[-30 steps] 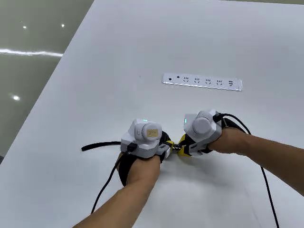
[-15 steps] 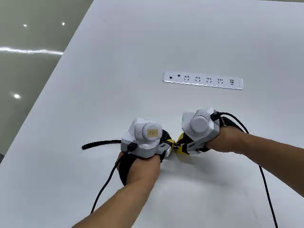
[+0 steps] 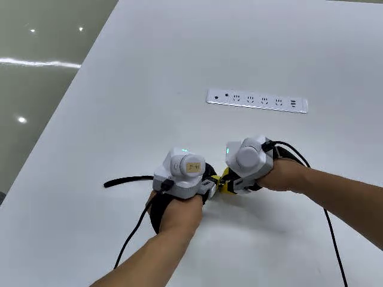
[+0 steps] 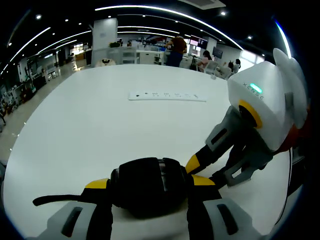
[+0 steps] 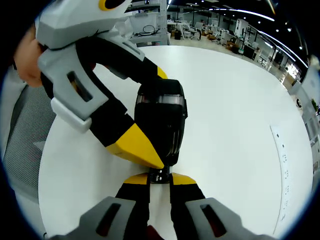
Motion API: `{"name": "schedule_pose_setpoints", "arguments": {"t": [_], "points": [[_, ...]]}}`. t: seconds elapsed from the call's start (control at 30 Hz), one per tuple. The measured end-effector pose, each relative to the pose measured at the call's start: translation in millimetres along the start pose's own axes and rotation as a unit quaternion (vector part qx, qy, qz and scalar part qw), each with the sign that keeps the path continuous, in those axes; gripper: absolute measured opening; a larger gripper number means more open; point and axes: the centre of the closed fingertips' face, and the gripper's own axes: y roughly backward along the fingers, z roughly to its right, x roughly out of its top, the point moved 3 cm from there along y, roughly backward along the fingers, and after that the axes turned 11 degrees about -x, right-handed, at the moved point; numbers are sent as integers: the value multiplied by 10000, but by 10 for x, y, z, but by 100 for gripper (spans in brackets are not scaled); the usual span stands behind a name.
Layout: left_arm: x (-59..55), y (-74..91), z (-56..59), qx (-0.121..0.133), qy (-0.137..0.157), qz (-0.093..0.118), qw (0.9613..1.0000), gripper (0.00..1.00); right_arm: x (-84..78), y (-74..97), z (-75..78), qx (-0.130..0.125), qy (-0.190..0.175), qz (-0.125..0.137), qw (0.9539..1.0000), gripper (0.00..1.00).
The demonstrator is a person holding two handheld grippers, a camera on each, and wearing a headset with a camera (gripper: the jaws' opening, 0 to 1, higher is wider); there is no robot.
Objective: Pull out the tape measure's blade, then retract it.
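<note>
A black tape measure (image 4: 150, 186) sits clamped between the yellow-tipped fingers of my left gripper (image 4: 147, 187), low over the white table. In the right gripper view its case (image 5: 161, 120) stands just ahead of my right gripper (image 5: 160, 177), whose jaws are shut on the blade's metal end hook (image 5: 159, 176) right at the case mouth. In the head view the left gripper (image 3: 210, 184) and the right gripper (image 3: 224, 185) meet tip to tip near the table's front, with the tape measure mostly hidden between them. A black wrist strap (image 3: 124, 181) trails left from the case.
A white power strip (image 3: 257, 101) lies flat on the table (image 3: 179, 72) beyond the grippers. Black cables (image 3: 335, 239) run back from both grippers along the person's arms. The table's left edge borders a glossy floor (image 3: 36, 72).
The right gripper has edged a little left toward the left gripper, closing the short gap between them. The left gripper and the tape measure have stayed put.
</note>
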Motion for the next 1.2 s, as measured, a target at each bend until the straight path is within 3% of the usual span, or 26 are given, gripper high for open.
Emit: {"name": "schedule_pose_setpoints", "arguments": {"t": [0.23, 0.67, 1.0, 1.2], "points": [[0, -1, 0, -1, 0, 0, 10000, 57, 0, 1, -2, 0, 5, -1, 10000, 14], [2, -9, -7, -6, -5, -18, 10000, 57, 29, -14, -5, 63, 344, 97, 9993, 14], [3, -7, -5, -1, -10, -4, 10000, 57, 48, -21, -12, 140, 610, -9, 9980, 14], [7, -6, -9, 8, -12, 20, 10000, 57, 47, -22, -7, 144, 552, -32, 9984, 14]]}}
